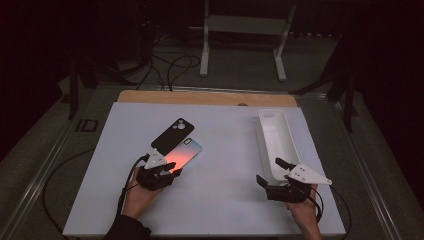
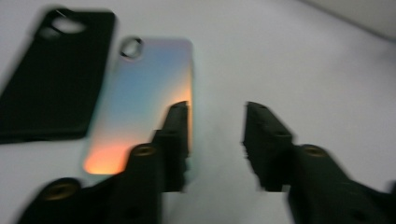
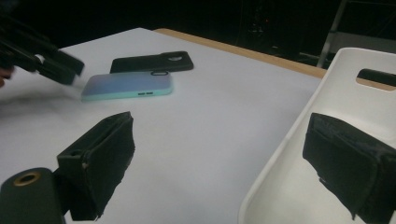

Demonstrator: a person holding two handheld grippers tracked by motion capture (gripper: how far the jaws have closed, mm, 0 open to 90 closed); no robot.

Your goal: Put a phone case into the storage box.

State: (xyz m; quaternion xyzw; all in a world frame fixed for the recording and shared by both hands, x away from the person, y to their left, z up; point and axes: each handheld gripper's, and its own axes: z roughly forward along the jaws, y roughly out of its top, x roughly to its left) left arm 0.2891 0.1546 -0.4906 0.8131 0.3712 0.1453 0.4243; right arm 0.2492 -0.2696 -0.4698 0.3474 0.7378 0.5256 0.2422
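On the white table [image 1: 220, 165] two phone cases lie side by side: a black case [image 1: 172, 135] farther from the person and an iridescent case [image 1: 182, 153], blue shading to orange, just beside it on the near side, their long edges close together or touching. The left tool [image 1: 167, 172] sits at the near end of the iridescent case, held in the person's left hand [image 1: 137, 195]. In the left gripper view its jaws stand partly spread with bare table between them; one jaw crosses in front of the case's right edge, and the iridescent case [image 2: 140, 100] lies flat, not pinched. Whether that jaw touches the case cannot be told through the blur. The black case [image 2: 56, 77] lies to its left there. The right tool [image 1: 272, 172] is held at the near end of a long white tray [image 1: 277, 135] on the right of the table, well apart from the cases. In the right gripper view its jaws are spread wide, one over the table and one inside the white tray [image 3: 299, 149], pinching nothing.
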